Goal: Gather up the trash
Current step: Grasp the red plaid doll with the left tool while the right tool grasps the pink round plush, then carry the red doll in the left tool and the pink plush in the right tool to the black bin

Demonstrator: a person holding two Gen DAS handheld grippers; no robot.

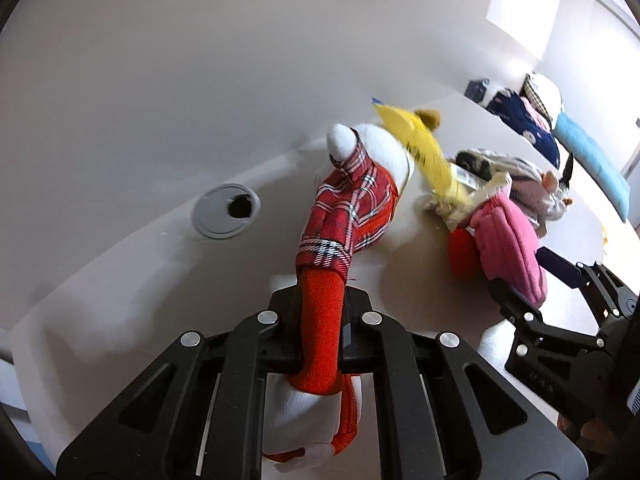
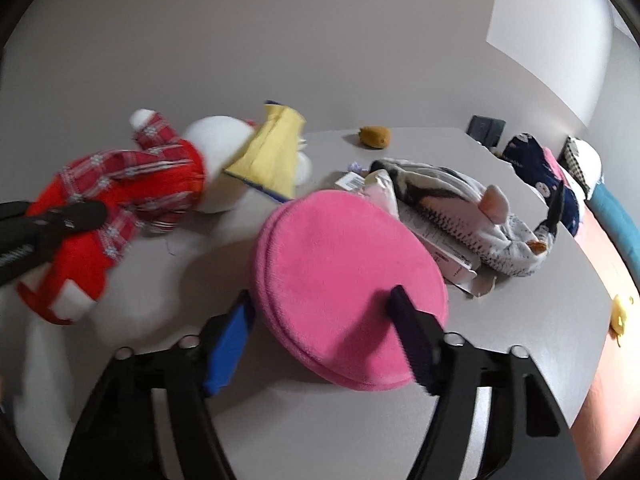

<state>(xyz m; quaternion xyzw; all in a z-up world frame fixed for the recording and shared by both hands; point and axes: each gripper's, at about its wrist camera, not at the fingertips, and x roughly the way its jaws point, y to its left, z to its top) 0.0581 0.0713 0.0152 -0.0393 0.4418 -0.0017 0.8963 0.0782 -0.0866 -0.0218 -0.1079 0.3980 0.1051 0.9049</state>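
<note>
My left gripper [image 1: 320,300] is shut on the red limb of a white plush toy [image 1: 348,208] in red plaid clothes, and the toy hangs tilted over the white table [image 1: 140,264]. A yellow wrapper [image 1: 424,148] lies against the toy's white head. In the right wrist view, my right gripper [image 2: 320,300] straddles a round pink cushion [image 2: 344,264], with its blue pad at the cushion's left rim and its dark pad on the pink face. The plush toy [image 2: 132,176] and yellow wrapper [image 2: 272,152] sit to the left there. A flattened paper box [image 2: 444,256] lies behind the cushion.
A grey cable grommet [image 1: 226,210] is set in the table at the left. A penguin-print plush [image 2: 472,208], a brown lump [image 2: 374,136], dark blue cushions [image 2: 532,160] and a small yellow object [image 2: 620,312] lie to the right. A plain wall stands behind.
</note>
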